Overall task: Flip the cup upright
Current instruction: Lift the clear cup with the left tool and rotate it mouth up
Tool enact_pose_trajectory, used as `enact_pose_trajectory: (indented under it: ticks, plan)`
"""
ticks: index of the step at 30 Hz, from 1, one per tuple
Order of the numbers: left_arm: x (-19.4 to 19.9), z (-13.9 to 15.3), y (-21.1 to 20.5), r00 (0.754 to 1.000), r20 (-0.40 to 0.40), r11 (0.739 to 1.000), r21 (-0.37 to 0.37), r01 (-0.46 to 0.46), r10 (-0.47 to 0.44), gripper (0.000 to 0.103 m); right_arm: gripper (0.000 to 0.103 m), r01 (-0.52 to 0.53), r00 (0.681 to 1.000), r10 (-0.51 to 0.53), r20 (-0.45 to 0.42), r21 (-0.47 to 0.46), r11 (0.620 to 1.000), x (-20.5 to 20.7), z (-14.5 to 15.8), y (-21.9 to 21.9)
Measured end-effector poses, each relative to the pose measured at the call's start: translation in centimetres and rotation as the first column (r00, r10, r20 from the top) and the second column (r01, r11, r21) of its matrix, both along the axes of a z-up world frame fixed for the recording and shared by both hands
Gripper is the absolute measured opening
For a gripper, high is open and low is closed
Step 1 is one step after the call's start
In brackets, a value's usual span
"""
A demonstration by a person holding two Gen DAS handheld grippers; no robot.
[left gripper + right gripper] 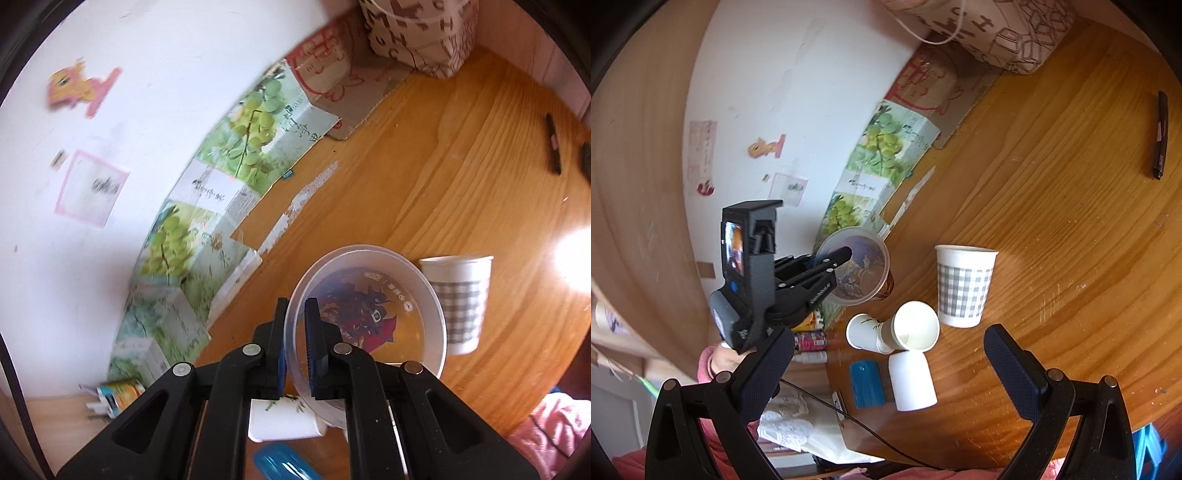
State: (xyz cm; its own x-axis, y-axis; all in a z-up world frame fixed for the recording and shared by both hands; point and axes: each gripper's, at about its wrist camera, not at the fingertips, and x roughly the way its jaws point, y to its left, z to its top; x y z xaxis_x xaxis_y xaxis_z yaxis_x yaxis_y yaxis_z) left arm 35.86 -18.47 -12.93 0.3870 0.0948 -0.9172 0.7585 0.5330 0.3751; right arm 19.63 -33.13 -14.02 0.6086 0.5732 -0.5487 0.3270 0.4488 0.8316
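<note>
My left gripper (295, 332) was pinching the rim of the translucent plastic cup with a dark cartoon print (369, 314), one blue pad inside the mouth and one outside; the cup hung clear above the round wooden table (461, 166), mouth turned back toward my wrist camera, so its long axis ran roughly along the fingers, base pointing away; in the right wrist view the same plastic cup (855, 266) sat tilted, mouth facing up and sideways, brown base angled down toward the tabletop (1052, 184). My read: the flip was partway, and what remained was to roll the wrist until the base faced down and set it in the bare patch beside the grey-checked white paper cup (964, 286), which already stood upright.

My right gripper (890, 373) was spread wide and held nothing; it hovered near the plain white cups lying on their sides (912, 350), so it was the nearer hand for those, while the left owned the printed cup.

Writing: the print inside the cup carried a small line of characters, too blurred to read; the flattened green-grape cardboard box against the wall (236, 147) bore brush-style characters I couldn't make out; the black marker pen (1160, 136) had illegible lettering; no brand was readable.
</note>
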Motion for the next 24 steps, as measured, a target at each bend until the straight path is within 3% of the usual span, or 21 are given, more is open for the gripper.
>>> enact_pose_trajectory:
  ticks: [10, 14, 16, 20, 24]
  plan:
    - [-5.0, 3.3, 2.4, 0.983, -0.131, 0.981, -0.130, -0.144, 0.127, 0.008, 0.103, -0.093, 0.993, 0.099, 0.060, -0.091, 0.991, -3.7, 2.1, 1.7]
    - [-7.4, 3.5, 3.8, 0.962, -0.207, 0.962, -0.169, -0.215, 0.179, 0.008, 0.103, -0.121, 0.985, 0.142, 0.098, -0.195, 0.973, -5.9, 2.9, 2.7]
    - [-8.6, 3.3, 4.8, 0.942, -0.264, 0.946, -0.192, -0.261, 0.206, 0.008, 0.103, -0.138, 0.977, 0.176, 0.119, -0.274, 0.952, -7.3, 3.3, 3.6]
    - [-10.4, 2.6, 6.5, 0.896, -0.366, 0.909, -0.227, -0.349, 0.253, 0.008, 0.103, -0.171, 0.966, 0.220, 0.135, -0.305, 0.937, -9.5, 3.1, 5.0]
    - [-12.1, 1.2, 8.7, 0.813, -0.498, 0.844, -0.257, -0.470, 0.301, 0.008, 0.103, -0.207, 0.953, 0.270, 0.137, -0.357, 0.911, -11.2, 2.9, 6.7]
